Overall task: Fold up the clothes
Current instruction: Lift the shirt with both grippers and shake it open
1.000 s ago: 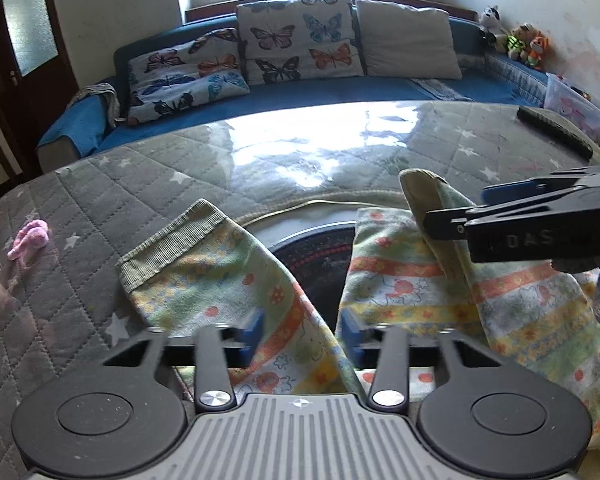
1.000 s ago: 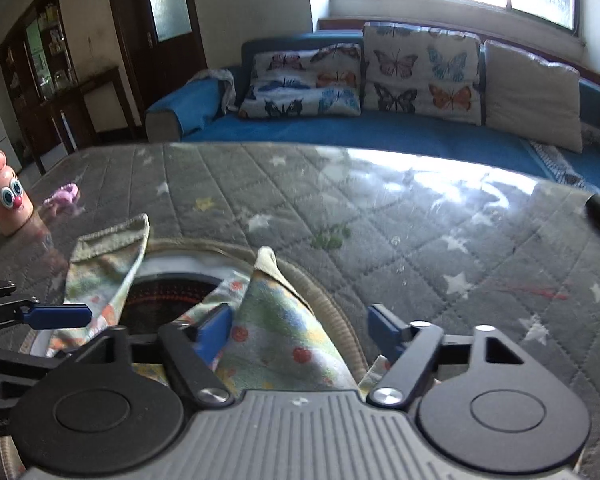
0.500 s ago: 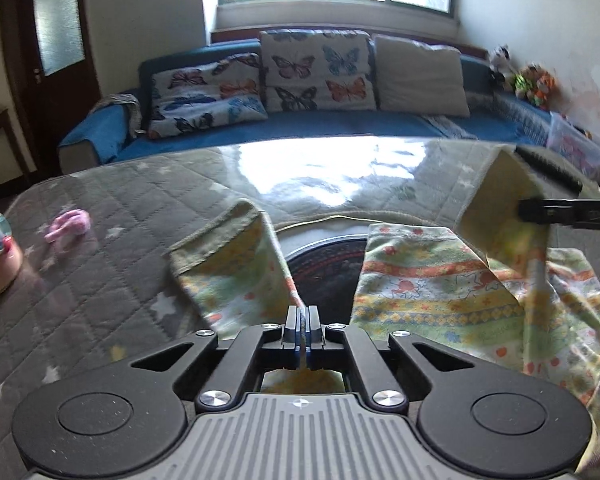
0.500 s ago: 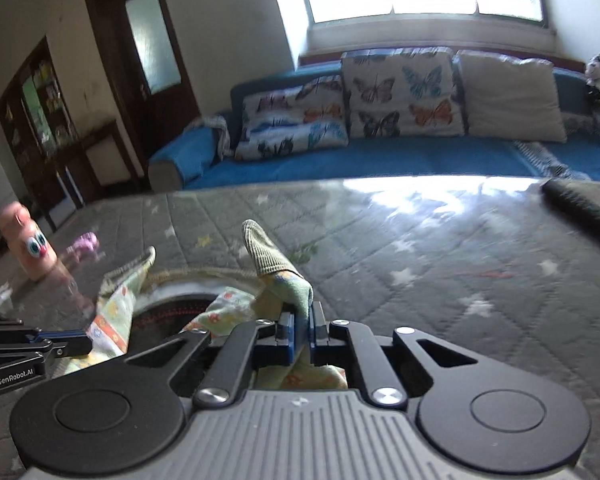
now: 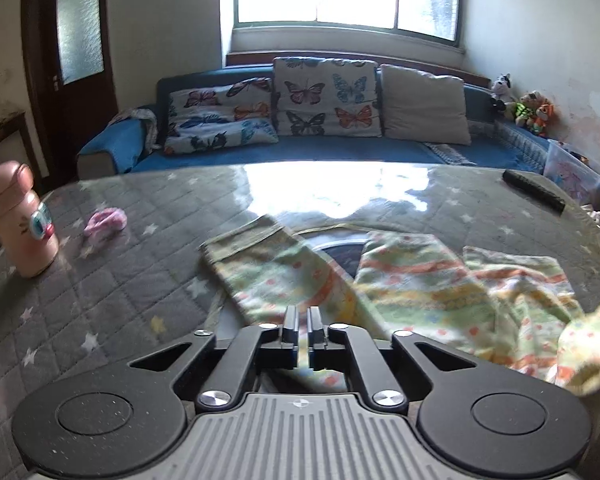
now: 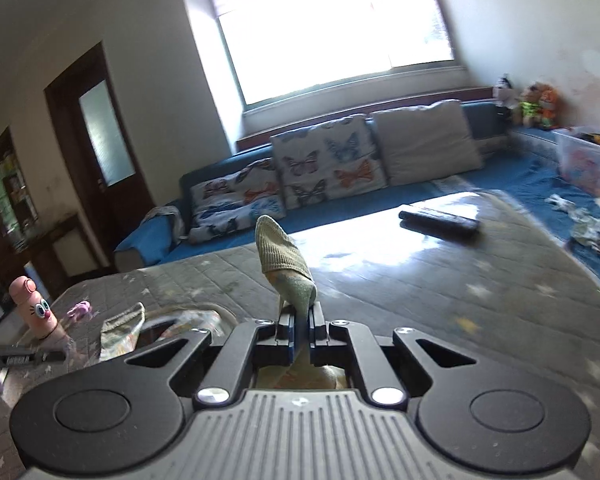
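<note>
- The left gripper (image 5: 303,334) has its fingers almost together, with only a thin gap. A bit of the patterned clothes (image 5: 420,284) is pinched between them.
- The clothes lie spread on the grey quilted table (image 5: 112,280), with one part lifted up on the right side.
- The right gripper (image 6: 300,330) has its fingers pressed nearly shut on the ribbed green cuff (image 6: 286,264) of the clothes. The cuff sticks up above the fingers.
- A pink bottle (image 5: 20,224) with eyes stands at the left of the table.
- A small pink thing (image 5: 105,220) lies near the bottle.
- A dark remote (image 6: 440,220) lies at the far side of the table.
</note>
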The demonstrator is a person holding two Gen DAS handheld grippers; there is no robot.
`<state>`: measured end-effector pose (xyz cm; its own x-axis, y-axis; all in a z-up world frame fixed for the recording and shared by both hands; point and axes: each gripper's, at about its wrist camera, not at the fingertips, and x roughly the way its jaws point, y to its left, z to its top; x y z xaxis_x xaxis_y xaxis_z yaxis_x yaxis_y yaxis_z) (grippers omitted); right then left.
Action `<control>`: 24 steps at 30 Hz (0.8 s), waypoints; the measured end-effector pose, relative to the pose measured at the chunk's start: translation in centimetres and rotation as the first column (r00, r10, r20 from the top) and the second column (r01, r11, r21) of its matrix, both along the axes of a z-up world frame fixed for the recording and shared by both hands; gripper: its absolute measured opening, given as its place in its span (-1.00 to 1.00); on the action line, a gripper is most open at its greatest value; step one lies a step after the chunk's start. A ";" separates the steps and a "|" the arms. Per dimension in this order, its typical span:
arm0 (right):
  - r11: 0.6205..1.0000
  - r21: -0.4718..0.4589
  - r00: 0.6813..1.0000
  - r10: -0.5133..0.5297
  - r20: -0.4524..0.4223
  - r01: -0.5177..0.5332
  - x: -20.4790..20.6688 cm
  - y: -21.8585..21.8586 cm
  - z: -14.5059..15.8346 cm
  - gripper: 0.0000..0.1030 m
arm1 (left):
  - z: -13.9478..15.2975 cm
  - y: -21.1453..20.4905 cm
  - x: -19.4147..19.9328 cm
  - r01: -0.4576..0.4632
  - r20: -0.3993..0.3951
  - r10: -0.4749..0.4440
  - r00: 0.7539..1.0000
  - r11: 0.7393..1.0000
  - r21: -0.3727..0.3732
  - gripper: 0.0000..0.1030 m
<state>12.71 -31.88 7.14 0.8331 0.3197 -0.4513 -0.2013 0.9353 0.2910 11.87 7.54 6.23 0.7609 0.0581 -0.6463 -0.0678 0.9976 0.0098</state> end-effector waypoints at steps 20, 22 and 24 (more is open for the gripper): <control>0.952 0.050 0.948 -0.293 -0.128 0.301 -11.3 -8.9 -4.8 -0.90 | -3.9 -2.1 5.2 0.021 -0.088 -0.016 0.996 0.998 0.055 -0.98; 0.945 0.037 0.940 -0.318 -0.122 0.325 -12.0 -9.5 -4.8 -0.90 | -3.1 -1.3 3.2 -0.008 -0.048 0.010 0.999 0.999 0.049 -0.98; 0.934 0.037 0.929 -0.348 -0.126 0.355 -12.7 -10.4 -5.0 -0.90 | -2.5 -0.6 0.8 -0.038 -0.025 0.039 0.999 0.998 0.042 -0.98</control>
<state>-0.03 -42.29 2.12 0.8401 0.0448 -0.5406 0.1753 0.9207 0.3488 12.66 6.90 3.70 0.7405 0.1144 -0.6622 -0.1055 0.9930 0.0536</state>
